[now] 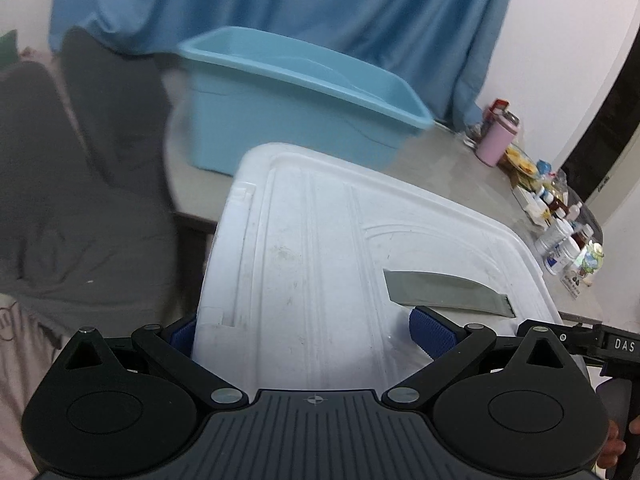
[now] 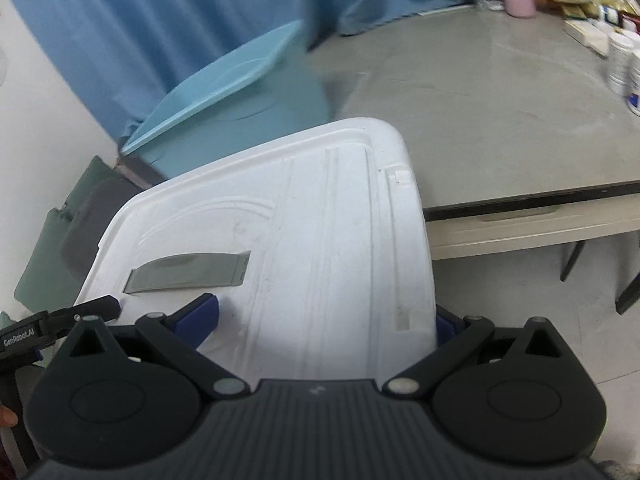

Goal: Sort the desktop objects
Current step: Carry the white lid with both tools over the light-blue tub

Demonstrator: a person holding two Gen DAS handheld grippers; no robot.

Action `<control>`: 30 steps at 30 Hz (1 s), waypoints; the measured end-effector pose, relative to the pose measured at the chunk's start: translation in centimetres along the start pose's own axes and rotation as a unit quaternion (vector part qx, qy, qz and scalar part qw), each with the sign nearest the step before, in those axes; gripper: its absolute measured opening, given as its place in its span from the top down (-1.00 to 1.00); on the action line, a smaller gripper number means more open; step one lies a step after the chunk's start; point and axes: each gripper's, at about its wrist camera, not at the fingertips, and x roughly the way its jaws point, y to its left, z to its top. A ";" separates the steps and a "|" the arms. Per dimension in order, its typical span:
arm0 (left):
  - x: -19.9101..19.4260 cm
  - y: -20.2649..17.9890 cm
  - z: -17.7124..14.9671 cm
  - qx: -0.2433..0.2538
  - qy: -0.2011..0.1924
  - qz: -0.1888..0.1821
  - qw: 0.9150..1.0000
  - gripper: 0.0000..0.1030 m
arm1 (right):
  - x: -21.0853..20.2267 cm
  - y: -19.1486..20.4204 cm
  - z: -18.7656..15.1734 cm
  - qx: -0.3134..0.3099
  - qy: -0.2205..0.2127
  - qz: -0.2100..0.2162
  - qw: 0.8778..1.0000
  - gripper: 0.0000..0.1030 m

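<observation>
Both tools are on the same big white plastic storage-box lid [image 1: 320, 264], one at each end of its near edge. The left tool [image 1: 304, 332] has its blue ribbed pads spread wide and clamped across the lid's corner, one pad on top near the grey tape strip [image 1: 444, 284] and the other tucked down the left side. The right tool [image 2: 326, 322] does the same from the other end, with one blue pad [image 2: 204, 312] on the lid's top face and the other peeking out past the right edge. The lid is tilted and sits in front of the grey desk [image 2: 480, 120], overhanging its front edge, with the floor showing below in the right wrist view. Behind the lid on the desk is a light blue plastic tub [image 1: 296, 108], open on top, in front of a blue curtain [image 1: 320, 4]. Far along the right side of the desk there's a pink tumbler [image 1: 496, 142] and a cluster of small bottles and boxes [image 1: 560, 224], too small to make out. A dark grey cloth [image 1: 80, 184] is draped off to the left.
</observation>
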 end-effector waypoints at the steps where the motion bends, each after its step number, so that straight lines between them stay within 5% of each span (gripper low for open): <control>1: -0.7 0.9 -0.1 -0.001 -0.002 0.002 1.000 -0.99 | 0.0 0.8 -0.4 -0.001 0.000 0.002 1.000 -0.99; 15: -7.9 9.1 1.0 -0.007 -0.027 0.005 1.000 -0.99 | -0.7 9.6 -1.8 -0.021 -0.012 0.010 1.000 -0.99; 30: -6.7 9.5 7.6 0.002 -0.033 -0.018 0.999 -0.98 | 0.4 12.4 2.9 -0.020 -0.032 -0.001 0.999 -0.99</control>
